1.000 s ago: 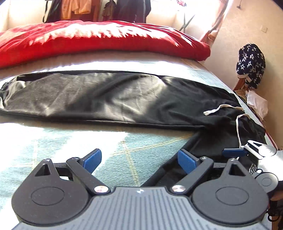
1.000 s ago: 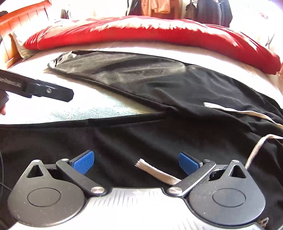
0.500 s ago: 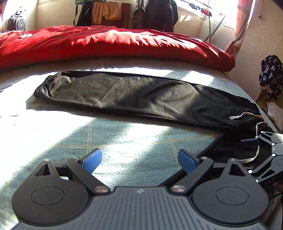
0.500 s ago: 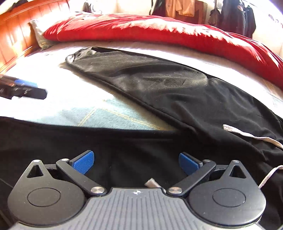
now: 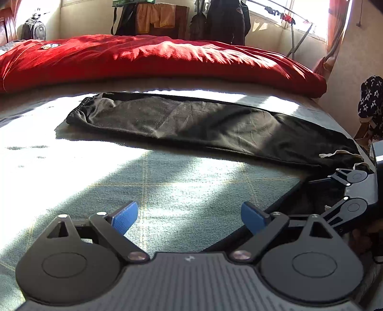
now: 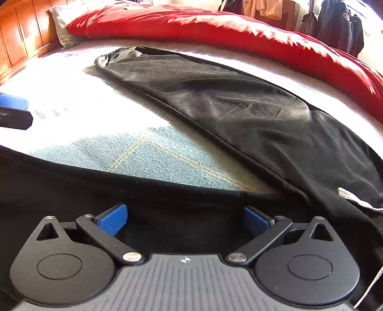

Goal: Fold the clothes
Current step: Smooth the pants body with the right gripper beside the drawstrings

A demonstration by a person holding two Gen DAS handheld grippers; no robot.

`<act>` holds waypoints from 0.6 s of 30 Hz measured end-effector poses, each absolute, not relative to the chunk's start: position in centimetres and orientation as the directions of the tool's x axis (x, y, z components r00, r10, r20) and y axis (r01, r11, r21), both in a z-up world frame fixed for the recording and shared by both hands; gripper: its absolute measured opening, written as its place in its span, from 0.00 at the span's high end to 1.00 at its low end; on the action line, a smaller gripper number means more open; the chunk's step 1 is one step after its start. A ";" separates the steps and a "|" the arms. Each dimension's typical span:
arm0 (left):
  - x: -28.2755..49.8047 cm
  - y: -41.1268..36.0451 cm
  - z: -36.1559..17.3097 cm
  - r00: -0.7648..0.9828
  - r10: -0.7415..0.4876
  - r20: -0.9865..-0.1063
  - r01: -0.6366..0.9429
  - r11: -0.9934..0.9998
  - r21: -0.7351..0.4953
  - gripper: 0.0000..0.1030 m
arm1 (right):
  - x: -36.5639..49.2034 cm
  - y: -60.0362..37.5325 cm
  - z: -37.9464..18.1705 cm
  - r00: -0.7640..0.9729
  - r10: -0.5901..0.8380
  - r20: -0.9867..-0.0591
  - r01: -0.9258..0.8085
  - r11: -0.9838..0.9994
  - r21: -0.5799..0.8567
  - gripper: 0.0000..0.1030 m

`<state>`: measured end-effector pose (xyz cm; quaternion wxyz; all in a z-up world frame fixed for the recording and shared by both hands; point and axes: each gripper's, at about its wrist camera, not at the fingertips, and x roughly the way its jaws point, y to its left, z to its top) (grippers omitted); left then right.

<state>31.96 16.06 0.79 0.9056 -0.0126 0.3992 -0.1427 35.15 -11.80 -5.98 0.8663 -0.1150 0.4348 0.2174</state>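
While the black pants [image 5: 203, 122] lie spread flat on the bed [image 5: 167, 181], one leg stretches long across the blue-green sheet just in front of the red blanket [image 5: 155, 57]. The other leg [image 6: 119, 191] lies closer, a dark band under the right gripper [image 6: 184, 220]. That gripper has its jaws wide apart and holds nothing. The left gripper [image 5: 189, 216] hangs over the bare sheet beside the near leg, jaws wide apart too, and empty. A white drawstring [image 6: 354, 198] peeks out at the waist end, on the right. Clothes [image 5: 155, 19] hang by the far wall.
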 end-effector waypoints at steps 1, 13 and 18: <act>31.9 16.2 0.8 0.642 -0.266 -0.719 0.245 0.960 -0.136 0.10 | 34.6 -12.1 -5.5 0.524 0.282 -0.803 -0.485 0.874 -0.010 0.00; 31.8 15.6 0.4 0.632 -0.284 -0.721 0.271 0.953 -0.137 0.10 | 27.7 -12.4 -7.4 0.423 0.336 -0.842 -0.590 0.807 0.026 0.00; 31.1 15.5 0.7 0.632 -0.292 -0.718 0.285 0.949 -0.135 0.10 | 30.1 -12.1 -5.9 0.447 0.363 -0.817 -0.533 0.842 0.083 0.00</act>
